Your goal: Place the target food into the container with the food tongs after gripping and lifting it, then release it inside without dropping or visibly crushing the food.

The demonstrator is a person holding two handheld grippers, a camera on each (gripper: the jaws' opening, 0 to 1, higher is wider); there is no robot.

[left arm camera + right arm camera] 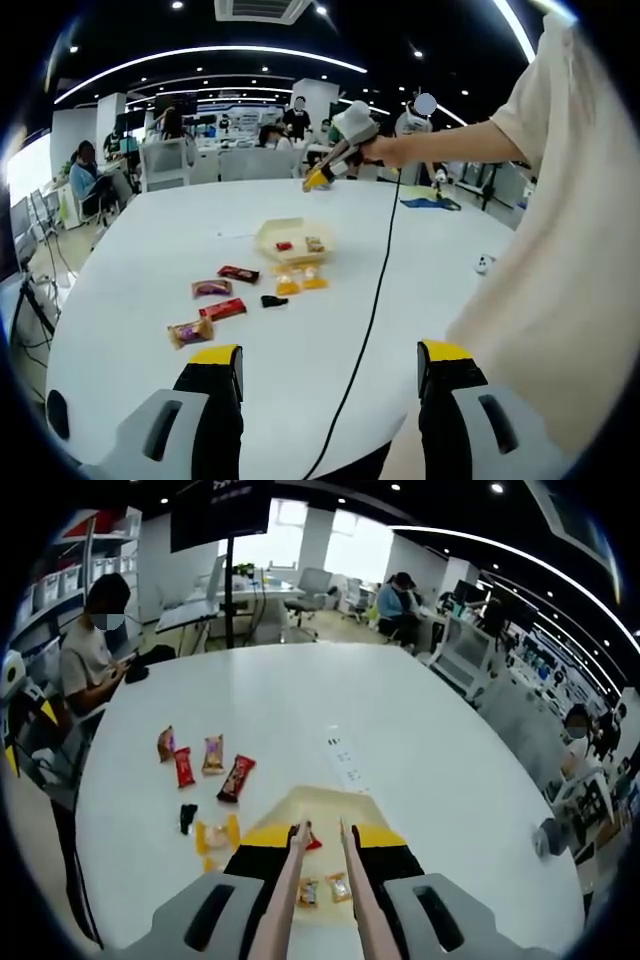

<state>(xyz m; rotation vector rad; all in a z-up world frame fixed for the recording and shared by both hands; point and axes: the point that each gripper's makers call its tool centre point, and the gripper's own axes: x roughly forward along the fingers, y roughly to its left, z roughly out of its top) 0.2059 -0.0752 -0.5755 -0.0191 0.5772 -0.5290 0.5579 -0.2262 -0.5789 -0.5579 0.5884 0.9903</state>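
Snack packets are scattered on a big white table (150, 280), with a pale open container (292, 238) sitting in the middle of the spread.

From the left gripper view, the left gripper (330, 375) hangs above the near edge with its yellow-tipped jaws spread wide and nothing between them. Ahead of it there's a gold-wrapped snack (189, 331), a red packet (222, 308), a brown one (211, 288) and another dark red one (238, 273), plus a small black thing (273, 300) and two little orange-yellow packs (299, 281) just beside the container. Inside the container you can see a red piece (284, 245) and a lighter wrapped piece (315, 243). The right gripper (318, 180) shows up high over the far side, held by a person's hand (385, 152), a black cable (365, 320) trailing down from it.

In the right gripper view, the right gripper (320, 875) is clamped on pinkish food tongs (352, 880); the tong tips are slightly apart and hover right above the container (330, 805), holding no food. A couple of wrapped pieces (325, 888) lie in the container underneath.
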